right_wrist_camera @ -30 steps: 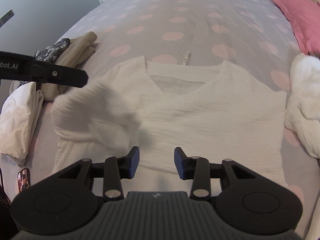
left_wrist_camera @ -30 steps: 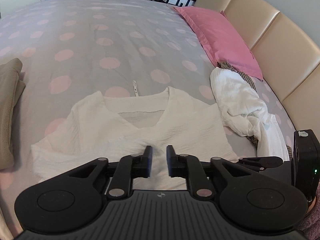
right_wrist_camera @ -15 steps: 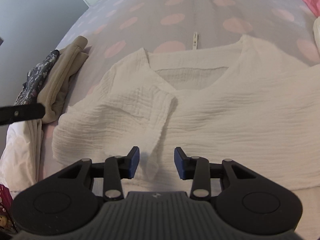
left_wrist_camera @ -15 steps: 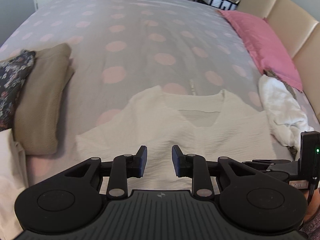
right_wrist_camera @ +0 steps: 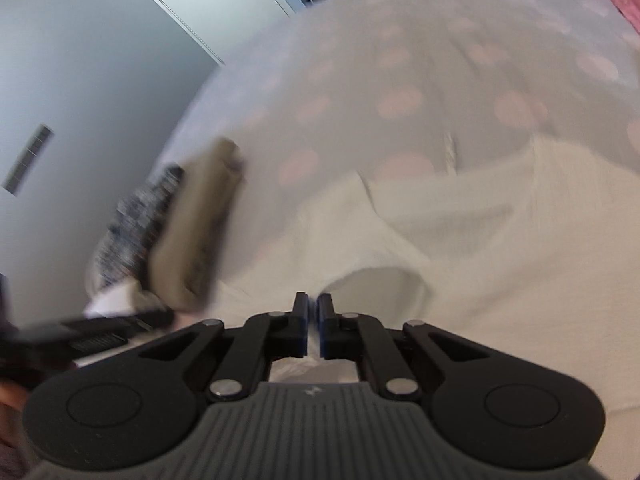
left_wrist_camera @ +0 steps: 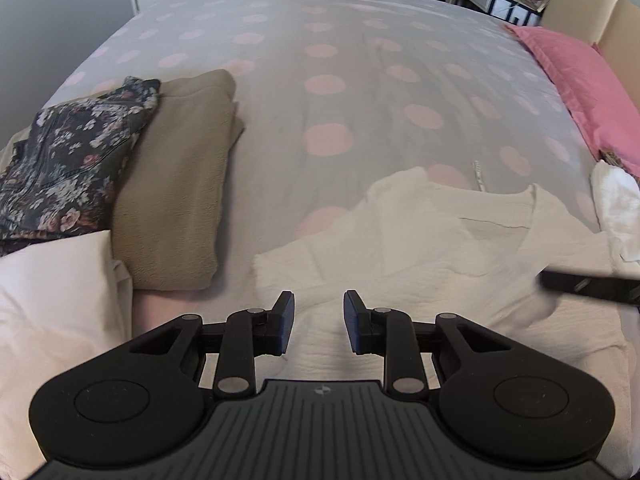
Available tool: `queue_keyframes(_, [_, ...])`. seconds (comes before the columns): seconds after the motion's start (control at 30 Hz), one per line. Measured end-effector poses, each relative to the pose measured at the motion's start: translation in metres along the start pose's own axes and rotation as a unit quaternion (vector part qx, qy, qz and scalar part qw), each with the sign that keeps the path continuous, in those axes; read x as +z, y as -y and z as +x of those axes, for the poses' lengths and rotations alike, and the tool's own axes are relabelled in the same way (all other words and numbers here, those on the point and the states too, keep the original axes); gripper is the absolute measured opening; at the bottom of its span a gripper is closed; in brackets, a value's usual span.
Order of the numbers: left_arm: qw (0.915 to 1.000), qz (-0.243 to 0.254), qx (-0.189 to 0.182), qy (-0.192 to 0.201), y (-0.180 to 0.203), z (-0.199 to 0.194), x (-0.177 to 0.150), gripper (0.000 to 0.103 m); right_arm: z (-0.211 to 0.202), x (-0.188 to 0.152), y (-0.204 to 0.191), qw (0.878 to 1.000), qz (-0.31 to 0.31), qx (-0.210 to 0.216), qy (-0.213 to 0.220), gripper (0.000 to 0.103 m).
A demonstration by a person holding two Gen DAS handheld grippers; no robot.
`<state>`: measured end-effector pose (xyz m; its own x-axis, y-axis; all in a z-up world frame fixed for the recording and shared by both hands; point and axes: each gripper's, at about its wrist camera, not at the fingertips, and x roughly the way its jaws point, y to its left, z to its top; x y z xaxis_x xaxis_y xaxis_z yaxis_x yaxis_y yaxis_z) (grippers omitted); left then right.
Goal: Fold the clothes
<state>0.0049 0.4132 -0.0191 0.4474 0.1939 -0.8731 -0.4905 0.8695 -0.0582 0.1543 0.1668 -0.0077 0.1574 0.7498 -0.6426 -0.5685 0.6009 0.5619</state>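
Left wrist view: cream crinkled-cotton V-neck top spread on grey bedspread with pink dots, one sleeve already folded inward across the chest. Left gripper low over the top's near hem, jaws partly apart, nothing pinched. Off to the left, finished pile: folded tan knit, dark floral garment, folded white cloth. Far right, crumpled white garment waiting beside pink pillow.

Right wrist view, blurred: right gripper with jaws just snapped nearly together, white fabric showing in the slit, apparently pinching the folded sleeve's edge. Judged about mid-task: several pieces done, this top partway folded, at least one more left.
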Motion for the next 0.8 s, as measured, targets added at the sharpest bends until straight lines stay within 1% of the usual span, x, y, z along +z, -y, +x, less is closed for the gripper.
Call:
queue_keyframes(0.07, [1.0,0.005,0.001,0.001,0.001,-0.001,-0.002,0.024,-0.027,0.007,-0.002,0.999,-0.011,0.015,0.029,0.005])
queue_keyframes(0.1, [1.0,0.008,0.002,0.002,0.001,-0.002,-0.003,0.024,-0.038,0.009,0.001,0.999,-0.014,0.016,0.039,0.005])
queue_keyframes(0.13, [0.9999,0.014,0.004,0.003,0.003,-0.002,-0.004,0.024,-0.047,0.01,0.006,0.999,-0.014,0.008,0.041,0.005])
queue_keyframes(0.2, [0.9996,0.026,0.009,0.0,0.007,-0.001,-0.006,0.024,-0.055,0.008,0.024,0.999,-0.005,-0.033,0.023,0.005])
queue_keyframes(0.23, [0.9995,0.031,0.011,-0.001,0.009,0.001,-0.007,0.024,-0.053,0.006,0.035,0.998,0.003,-0.064,0.005,0.005])
queue_keyframes(0.3, [0.9991,0.039,0.014,-0.005,0.013,0.003,-0.009,0.024,-0.046,-0.003,0.058,0.992,0.018,-0.125,-0.028,0.005])
queue_keyframes(0.37, [0.9987,0.046,0.016,-0.009,0.016,0.007,-0.011,0.024,-0.033,-0.014,0.079,0.983,0.02,-0.175,-0.055,0.006])
queue_keyframes(0.4, [0.9985,0.05,0.017,-0.012,0.018,0.009,-0.011,0.024,-0.026,-0.019,0.087,0.978,0.023,-0.193,-0.071,0.012])
queue_keyframes(0.43, [0.9983,0.053,0.018,-0.016,0.02,0.012,-0.012,0.024,-0.02,-0.023,0.094,0.975,0.029,-0.205,-0.087,0.013])
queue_keyframes(0.47, [0.998,0.056,0.02,-0.019,0.021,0.014,-0.012,0.024,-0.017,-0.025,0.101,0.972,0.038,-0.209,-0.096,0.018])
queue_keyframes(0.5, [0.9978,0.059,0.022,-0.021,0.023,0.016,-0.013,0.024,-0.017,-0.025,0.105,0.972,0.047,-0.208,-0.094,0.023])
queue_keyframes(0.53, [0.9976,0.061,0.024,-0.022,0.024,0.019,-0.013,0.024,-0.019,-0.023,0.109,0.973,0.054,-0.207,-0.086,0.025])
queue_keyframes(0.7, [0.9973,0.064,0.029,-0.019,0.026,0.037,-0.013,0.024,-0.019,-0.008,0.118,0.977,0.079,-0.195,-0.032,0.027])
queue_keyframes(0.8, [0.9982,0.047,0.035,-0.015,0.023,0.051,-0.008,0.025,-0.006,-0.002,0.121,0.979,0.09,-0.182,-0.016,0.028])
